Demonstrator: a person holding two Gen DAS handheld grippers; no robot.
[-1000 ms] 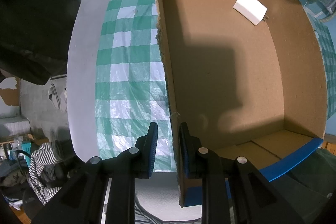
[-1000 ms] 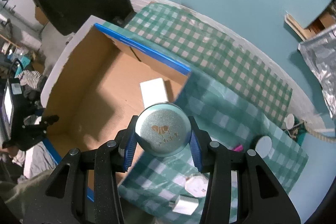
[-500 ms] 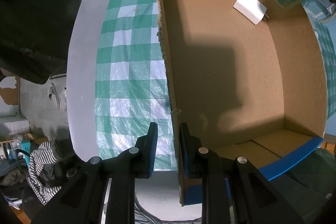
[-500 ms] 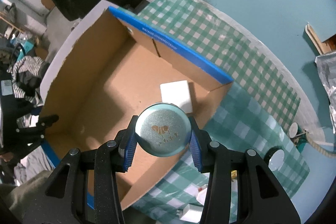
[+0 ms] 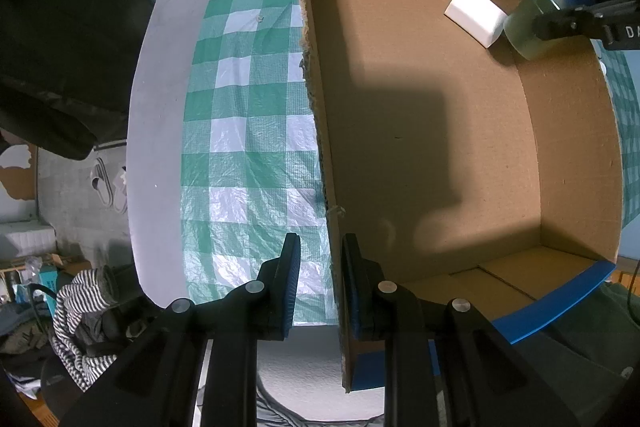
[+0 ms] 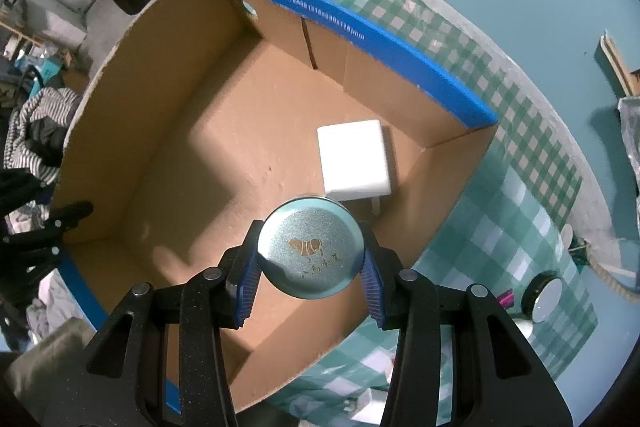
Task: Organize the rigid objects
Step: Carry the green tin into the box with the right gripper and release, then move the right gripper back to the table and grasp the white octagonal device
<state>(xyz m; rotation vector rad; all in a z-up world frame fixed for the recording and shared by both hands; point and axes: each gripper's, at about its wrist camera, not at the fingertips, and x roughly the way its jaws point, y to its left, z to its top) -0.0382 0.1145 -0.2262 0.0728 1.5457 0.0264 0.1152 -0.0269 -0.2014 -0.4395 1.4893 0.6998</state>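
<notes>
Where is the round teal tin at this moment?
The round teal tin is clamped in the right gripper, above the inside of the cardboard box near its right wall, beside the white block. The left wrist view shows it at upper right.

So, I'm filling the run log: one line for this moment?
left hand-held gripper: shut on brown cardboard box wall | right hand-held gripper: holds round teal tin over box

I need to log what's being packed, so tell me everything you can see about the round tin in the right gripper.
The tin is a small round can, pale blue-green and metallic-looking, its flat lid printed with a gold emblem and gold characters. The right gripper clamps its sides between blue ribbed fingers. It hangs inside the cardboard box, beside the white block; whether it touches the floor is unclear.
</notes>
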